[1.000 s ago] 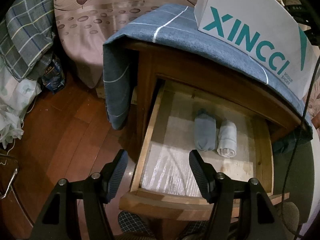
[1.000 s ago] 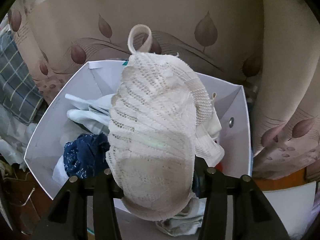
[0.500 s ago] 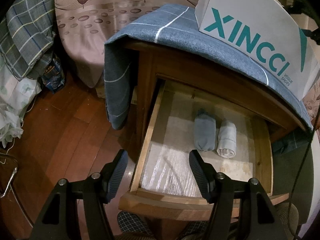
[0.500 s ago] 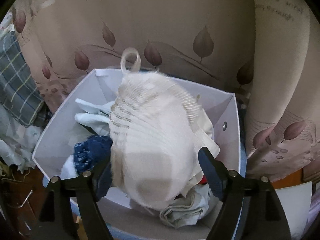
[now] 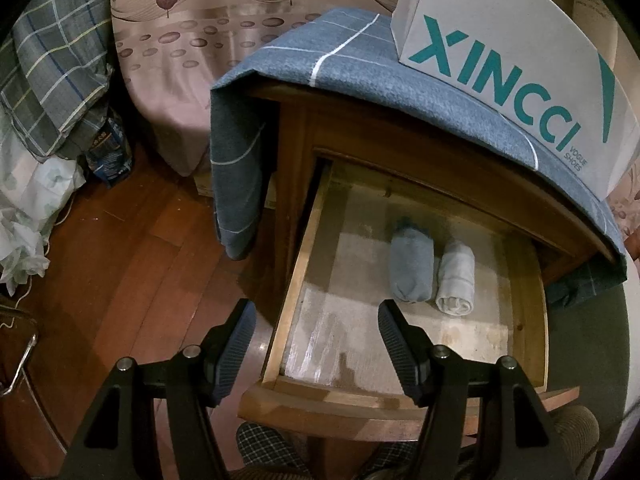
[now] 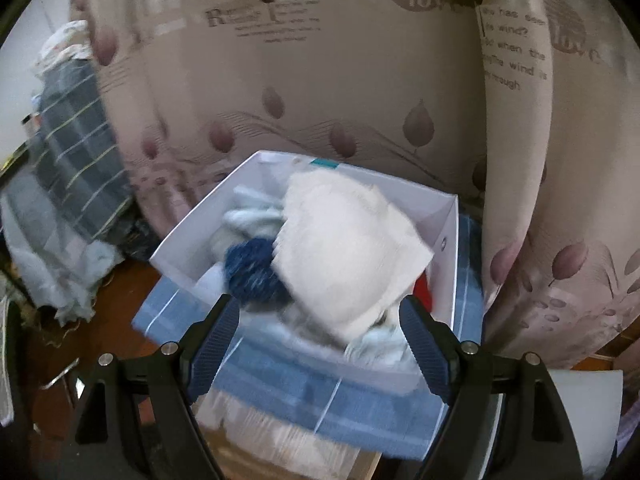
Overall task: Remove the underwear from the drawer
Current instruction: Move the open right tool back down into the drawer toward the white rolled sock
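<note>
The right tongs (image 6: 316,342) had just been opening and stood wide with nothing between them, the white lacy garment (image 6: 348,256) lying on the pile in the white box (image 6: 450,240). The left tongs (image 5: 316,340) were open and empty above the front corner of the pulled-out drawer (image 5: 286,304). Two rolled pieces of underwear remained at the back of the drawer, a grey-blue roll (image 5: 412,266) touching a white roll (image 5: 456,278). To do the next pick well, it seemed wise to bring the tongs down across one roll only, clear of the low table (image 5: 400,152) top overhanging it, and squeeze its middle so it stayed rolled.
</note>
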### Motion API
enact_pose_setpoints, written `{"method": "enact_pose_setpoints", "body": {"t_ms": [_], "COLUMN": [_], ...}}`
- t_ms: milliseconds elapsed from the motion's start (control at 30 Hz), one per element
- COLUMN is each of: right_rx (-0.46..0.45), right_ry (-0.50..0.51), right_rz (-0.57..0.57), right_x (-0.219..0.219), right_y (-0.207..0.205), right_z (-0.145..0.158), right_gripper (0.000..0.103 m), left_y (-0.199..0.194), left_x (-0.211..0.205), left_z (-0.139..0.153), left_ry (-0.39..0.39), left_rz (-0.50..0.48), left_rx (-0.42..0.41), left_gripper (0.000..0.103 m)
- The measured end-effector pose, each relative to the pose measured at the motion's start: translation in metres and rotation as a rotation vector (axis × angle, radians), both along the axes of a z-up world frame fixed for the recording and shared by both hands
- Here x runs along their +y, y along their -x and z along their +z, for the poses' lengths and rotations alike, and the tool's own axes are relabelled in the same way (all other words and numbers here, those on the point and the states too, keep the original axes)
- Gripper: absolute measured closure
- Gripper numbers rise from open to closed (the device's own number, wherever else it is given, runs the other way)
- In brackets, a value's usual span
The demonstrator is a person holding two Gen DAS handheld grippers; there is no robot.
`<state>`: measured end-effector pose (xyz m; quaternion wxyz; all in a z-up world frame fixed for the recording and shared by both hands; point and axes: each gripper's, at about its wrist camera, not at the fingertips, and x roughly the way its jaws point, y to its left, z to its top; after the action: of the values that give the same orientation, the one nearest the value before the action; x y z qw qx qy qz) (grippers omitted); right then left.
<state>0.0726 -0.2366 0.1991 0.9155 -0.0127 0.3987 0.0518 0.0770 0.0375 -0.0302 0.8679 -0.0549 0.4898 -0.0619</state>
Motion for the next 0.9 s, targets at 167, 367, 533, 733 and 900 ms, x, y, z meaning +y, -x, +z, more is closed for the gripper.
{"method": "enact_pose_setpoints", "body": {"t_ms": [167,367,533,733,900], "right_rx": [0.041,0.164,0.268,0.378,0.419], "right_ry": [0.012,0.071,0.087,0.161,0.269], "right_rz": [0.077,0.146,0.195,0.255,0.295], "right_x": [0.012,0.029,0.041,0.057,0.069], "right_y": [0.043,0.067,0.069,0.05,0.03], "right_z": [-0.033,-0.097,-0.147,-0.205,-0.247], "right_gripper": [0.023,0.024,0.029,0.032,0.033], "left_y": [0.0,0.0,-0.001,-0.002,-0.003], "left_x": [0.001,0.002,0.006,0.008,0.01], "left_z": [0.0,0.0,0.0,-0.001,-0.001], "left_ry": [-0.004,0.005,0.023,0.033,0.047], "left_rz": [0.005,0.014,0.022,0.025,0.032], "left_rx": [-0.001,0.006,0.01,0.011,0.013], "left_gripper": [0.038,0.038,0.038,0.038,0.038]}}
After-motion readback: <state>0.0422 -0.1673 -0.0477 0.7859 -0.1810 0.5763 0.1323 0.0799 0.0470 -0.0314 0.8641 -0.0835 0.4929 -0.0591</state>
